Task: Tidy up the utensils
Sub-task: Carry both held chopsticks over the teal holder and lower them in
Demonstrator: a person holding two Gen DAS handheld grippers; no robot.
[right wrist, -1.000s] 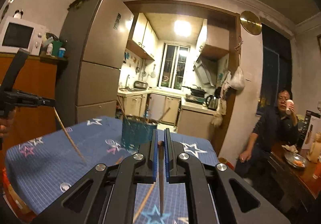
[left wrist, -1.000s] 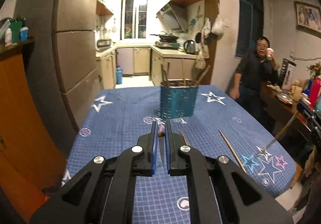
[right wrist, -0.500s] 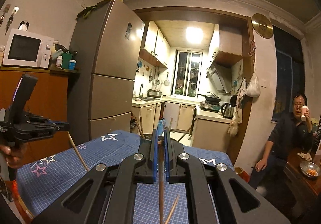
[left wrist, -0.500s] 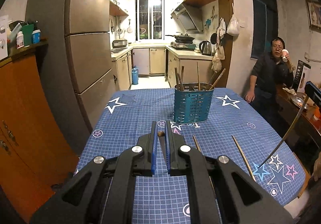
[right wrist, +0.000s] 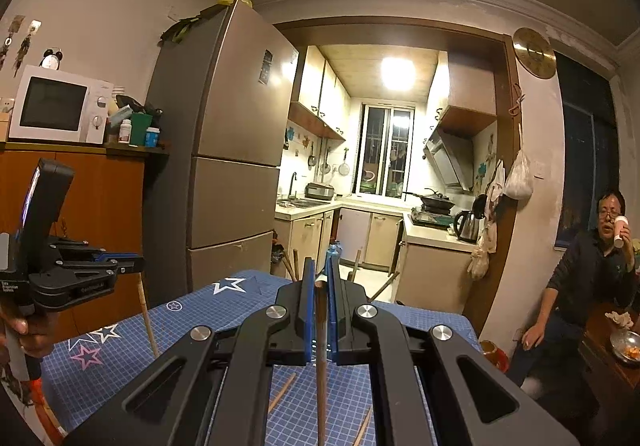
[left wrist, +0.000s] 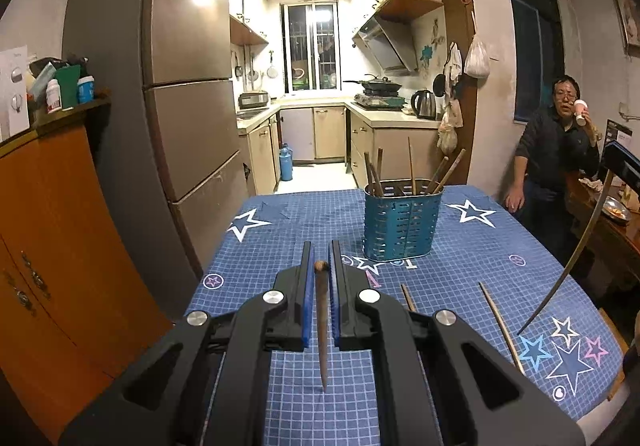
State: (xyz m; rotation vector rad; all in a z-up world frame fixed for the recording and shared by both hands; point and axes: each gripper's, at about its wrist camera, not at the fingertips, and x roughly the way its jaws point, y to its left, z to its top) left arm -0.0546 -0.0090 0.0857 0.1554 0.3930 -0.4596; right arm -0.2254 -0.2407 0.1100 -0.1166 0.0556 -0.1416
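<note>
Tongs in our left hand (left wrist: 320, 266) and our right hand (right wrist: 319, 282) each pinch one chopstick (left wrist: 322, 326) hanging tip down, and the blue basket (left wrist: 402, 224) stands on the desk (left wrist: 500, 246) ahead, a bit right of the left tongs, which seem nearer.

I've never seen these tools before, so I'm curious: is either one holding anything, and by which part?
Yes. Each hand-held gripper, left and right, is shut on one chopstick, left's and right's, gripped near its thick top end, tip hanging down over the table.
</note>
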